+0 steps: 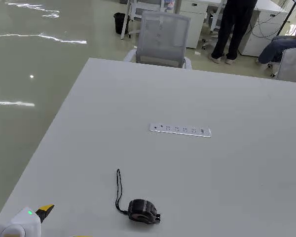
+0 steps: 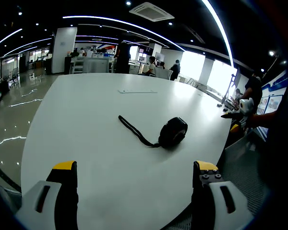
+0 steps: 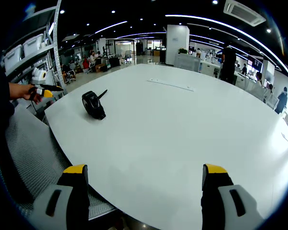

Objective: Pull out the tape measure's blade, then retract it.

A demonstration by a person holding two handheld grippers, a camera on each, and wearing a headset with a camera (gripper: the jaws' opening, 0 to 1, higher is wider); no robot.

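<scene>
A black tape measure lies on the white table near its front edge, blade retracted, with its black wrist strap stretched away from it. My left gripper pokes in at the bottom left, well left of the tape. In the left gripper view the left gripper stands open, with the tape measure ahead on the table and nothing between its jaws. In the right gripper view the right gripper is open over the table edge, and the tape measure lies far ahead to the left.
A white power strip is set flat in the middle of the table. A grey mesh chair stands at the far edge. A person stands beyond it near desks. The glossy floor drops off on the left.
</scene>
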